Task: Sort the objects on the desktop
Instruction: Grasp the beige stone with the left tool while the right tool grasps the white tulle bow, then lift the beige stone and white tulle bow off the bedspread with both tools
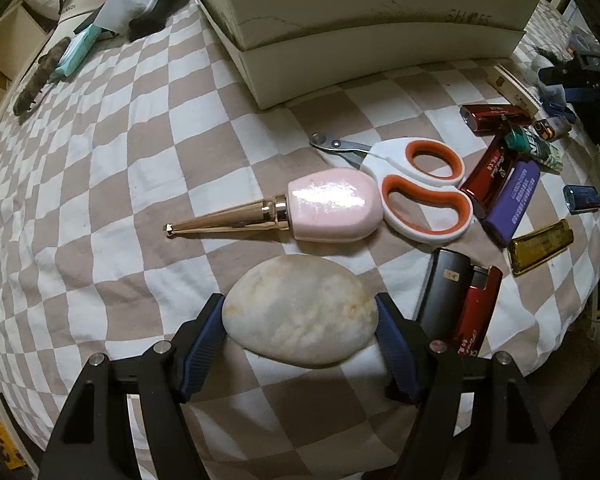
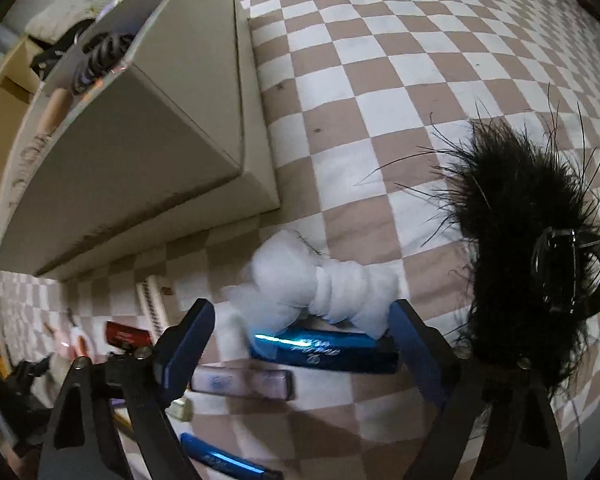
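Left wrist view: left tongs [image 1: 300, 320] clamped across the wide middle of a pale stone [image 1: 300, 314], both blue pads [image 1: 204, 336] pressing its sides. The stone looks lifted just clear of the checked cloth [image 1: 100, 160], though contact underneath is hidden. Judgement: dense and heavy for its size, rigid, polished-smooth, so slip is the risk, not crushing. The pads sit on the curved flanks; a grip at the widest girth is right, and it should stay level, since a tilt could let the stone squirt out.

Just beyond it lie a pink bottle with a gold tapered cap [image 1: 324, 204] and orange-handled scissors [image 1: 412, 188], touching each other. To the right is a scatter of lighters [image 1: 492, 176], red, purple, gold and black. A white box [image 1: 360, 20] stands further back.

Right wrist view: right tongs [image 2: 300, 328] stand wide, gripping nothing. Between the pads are a white fluffy bow [image 2: 320, 284] and a blue lighter [image 2: 324, 348]; the right pad is at or against the bow's end, the left pad clear of everything. The frame is motion-blurred, so contact is uncertain. Judgement: the bow is soft, near weightless and will compress a lot, so take it at the knotted centre. The lighter is stiff, light and slick metal; grip it across the short sides.

A black feathery hair claw [image 2: 540, 248] is just to the right, touching the tong arm. The box [image 2: 140, 140] is up left, with a dark coiled item inside.
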